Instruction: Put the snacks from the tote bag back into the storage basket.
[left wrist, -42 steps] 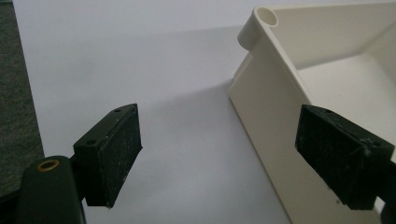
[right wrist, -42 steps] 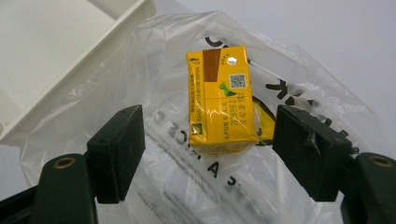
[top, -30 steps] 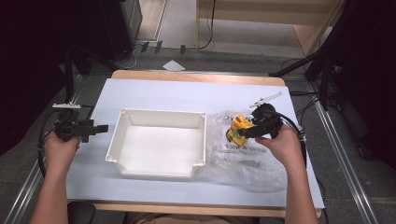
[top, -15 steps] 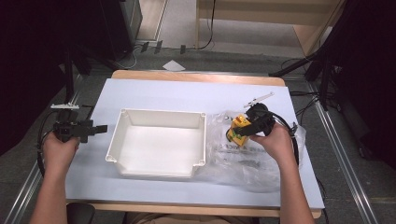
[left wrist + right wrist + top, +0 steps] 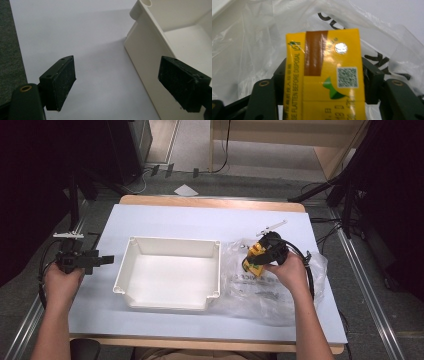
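Table, carton hiding jaws

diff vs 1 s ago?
Right tongs dropped slightly toward the plastic bag, and their jaws have just been closing around the yellow carton, which sits between them. Left tongs remain open beside the white bin; bin and bag unmoved.

The carton is a small yellow drink box with a brown stripe, a foil straw hole, a QR code and a green mark on its top. It stands over the clear printed plastic bag, which lies crumpled on the right part of the desk, near the right edge.
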`<state>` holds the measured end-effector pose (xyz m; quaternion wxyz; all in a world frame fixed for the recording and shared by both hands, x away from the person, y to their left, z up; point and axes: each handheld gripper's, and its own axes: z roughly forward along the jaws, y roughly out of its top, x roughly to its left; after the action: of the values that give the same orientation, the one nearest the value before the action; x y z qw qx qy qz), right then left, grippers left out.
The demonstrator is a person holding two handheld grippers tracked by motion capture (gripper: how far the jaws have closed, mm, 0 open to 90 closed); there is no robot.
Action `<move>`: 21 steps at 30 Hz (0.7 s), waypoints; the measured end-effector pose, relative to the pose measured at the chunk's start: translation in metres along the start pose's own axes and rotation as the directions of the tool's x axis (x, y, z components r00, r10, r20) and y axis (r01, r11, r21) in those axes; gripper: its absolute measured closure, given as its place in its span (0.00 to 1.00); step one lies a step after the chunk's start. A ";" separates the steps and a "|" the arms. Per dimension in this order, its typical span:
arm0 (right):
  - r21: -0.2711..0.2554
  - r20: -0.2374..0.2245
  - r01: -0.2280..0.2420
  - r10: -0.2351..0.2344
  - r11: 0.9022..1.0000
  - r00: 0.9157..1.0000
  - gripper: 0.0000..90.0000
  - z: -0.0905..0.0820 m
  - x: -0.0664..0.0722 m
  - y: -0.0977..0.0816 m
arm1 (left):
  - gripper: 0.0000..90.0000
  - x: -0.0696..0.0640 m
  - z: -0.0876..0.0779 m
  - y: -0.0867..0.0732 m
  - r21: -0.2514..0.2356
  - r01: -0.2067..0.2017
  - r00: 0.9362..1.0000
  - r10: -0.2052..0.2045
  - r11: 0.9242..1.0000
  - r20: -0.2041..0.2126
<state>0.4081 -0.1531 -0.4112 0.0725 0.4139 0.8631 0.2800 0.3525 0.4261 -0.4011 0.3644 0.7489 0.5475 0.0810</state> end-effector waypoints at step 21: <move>-0.039 0.043 0.009 -0.008 0.999 0.999 0.59 -0.008 0.006 0.001 | 0.17 0.002 0.003 0.002 0.004 0.009 1.000 -0.009 1.000 0.003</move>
<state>0.4021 -0.1510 -0.4034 0.1004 0.4146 0.8574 0.2877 0.3562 0.4262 -0.4020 0.3642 0.7473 0.5504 0.0771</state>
